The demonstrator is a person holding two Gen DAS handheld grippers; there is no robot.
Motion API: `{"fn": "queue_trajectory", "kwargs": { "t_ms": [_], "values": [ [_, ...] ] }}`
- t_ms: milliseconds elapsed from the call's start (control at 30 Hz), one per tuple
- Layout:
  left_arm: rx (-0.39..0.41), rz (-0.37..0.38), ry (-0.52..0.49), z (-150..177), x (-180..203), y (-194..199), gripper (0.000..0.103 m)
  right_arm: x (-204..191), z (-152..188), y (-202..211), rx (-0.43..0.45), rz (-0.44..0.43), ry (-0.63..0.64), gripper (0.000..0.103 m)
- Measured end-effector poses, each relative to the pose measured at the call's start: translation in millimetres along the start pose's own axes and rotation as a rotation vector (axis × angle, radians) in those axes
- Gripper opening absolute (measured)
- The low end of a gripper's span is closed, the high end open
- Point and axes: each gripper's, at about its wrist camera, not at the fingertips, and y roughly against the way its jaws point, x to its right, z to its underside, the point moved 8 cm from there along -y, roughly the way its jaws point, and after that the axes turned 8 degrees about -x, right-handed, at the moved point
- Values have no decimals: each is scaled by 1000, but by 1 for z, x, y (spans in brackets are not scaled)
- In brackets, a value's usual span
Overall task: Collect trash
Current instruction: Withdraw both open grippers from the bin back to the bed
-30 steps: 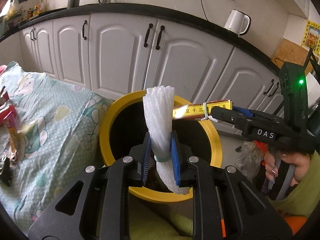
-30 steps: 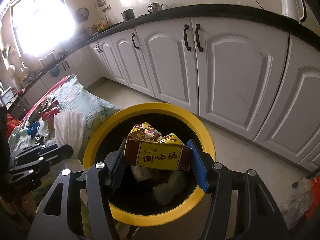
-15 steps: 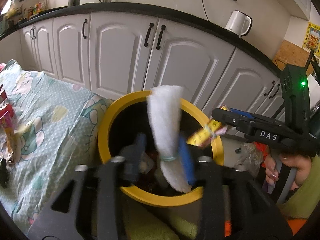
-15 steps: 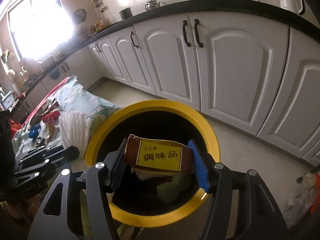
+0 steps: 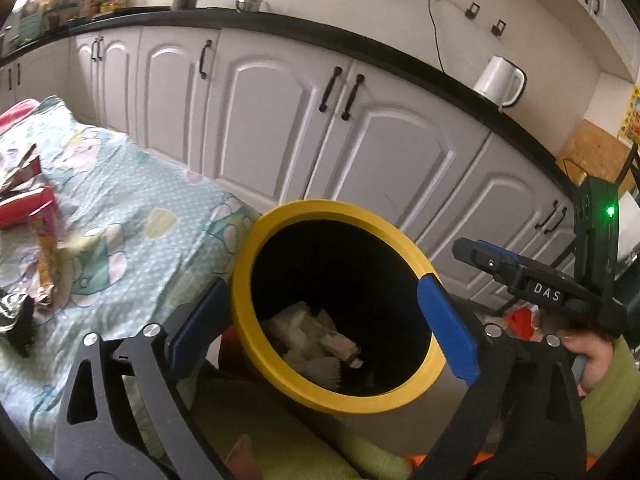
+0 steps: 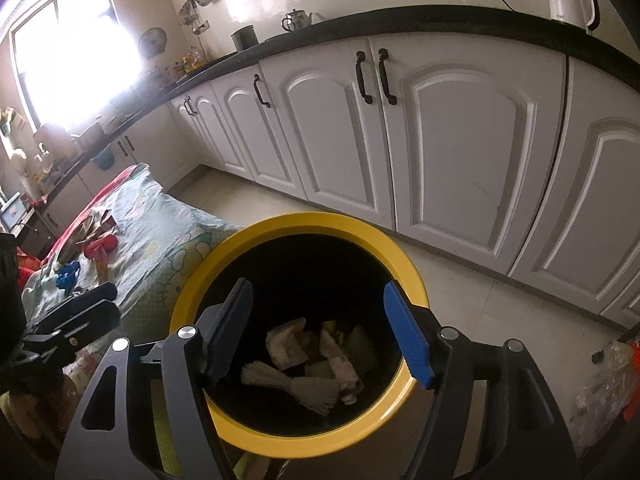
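Left wrist view shows both hand-held grippers, left (image 5: 324, 320) and right (image 6: 320, 332), released empty over the yellow bin (image 5: 280, 216), their jaws just opened to drop trash

Right gripper (image 6: 320, 330), jaws just opening and empty, above yellow-rimmed bin (image 6: 404, 264) of perhaps crumpled wrappers (image 6: 304, 364).
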Motion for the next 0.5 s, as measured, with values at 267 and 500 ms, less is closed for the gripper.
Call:
{"fn": "queue_trajectory", "kwargs": {
  "t_ms": [267, 500],
  "values": [
    [61, -58, 38, -6, -22, 26, 92, -22, -5, 10, 29, -4, 47, 70],
    [105, -106, 77, -8, -46, 47, 92, -56, -9, 19, 49, -28, 125, 71]
  ]
}}
